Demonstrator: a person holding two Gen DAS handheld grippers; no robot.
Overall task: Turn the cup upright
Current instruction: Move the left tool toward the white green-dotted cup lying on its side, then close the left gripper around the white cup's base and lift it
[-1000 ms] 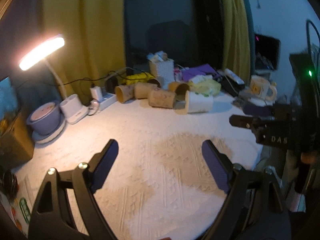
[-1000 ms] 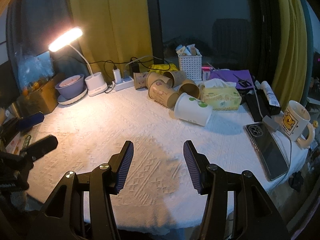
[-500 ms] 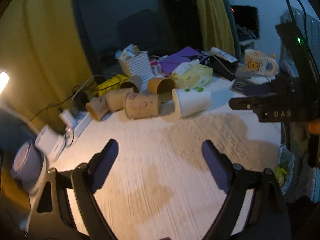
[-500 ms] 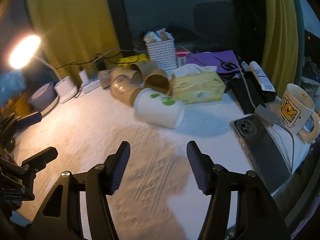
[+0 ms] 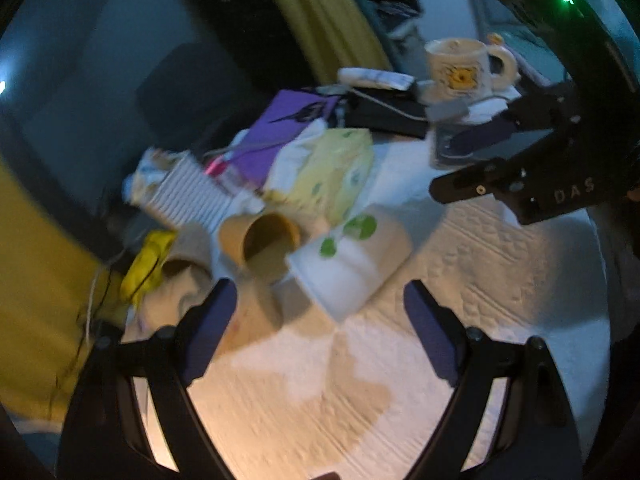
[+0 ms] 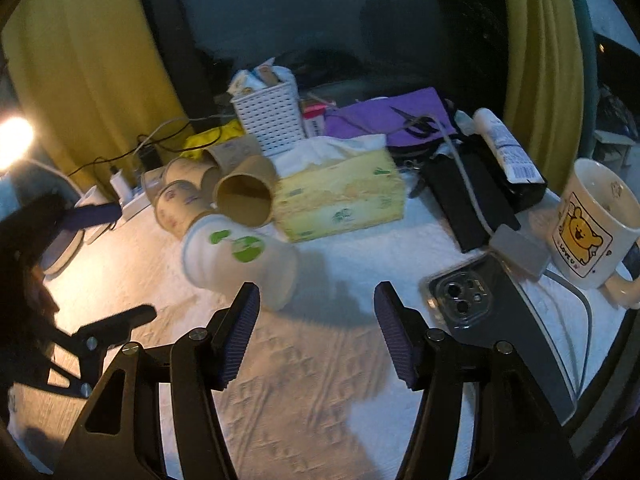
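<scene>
A white paper cup with green marks [image 5: 352,264] [image 6: 236,264] lies on its side on the white tablecloth. Several brown paper cups [image 5: 260,248] [image 6: 244,196] lie tipped over behind it. My left gripper [image 5: 320,320] is open and empty, just short of the white cup, with its fingers wide apart. My right gripper [image 6: 316,320] is open and empty, close in front of the white cup's right end. The right gripper also shows at the right of the left wrist view [image 5: 520,184].
A yellow tissue box [image 6: 340,196] sits right behind the cups. A white basket [image 6: 272,120], purple folder [image 6: 392,116], phone [image 6: 492,312] and bear mug [image 6: 592,224] crowd the back and right. A lamp [image 6: 12,140] glows at the left.
Both grippers have moved forward toward the tipped cups. The left view has swung right and tilted, so the lamp has left it. Both stay open.
</scene>
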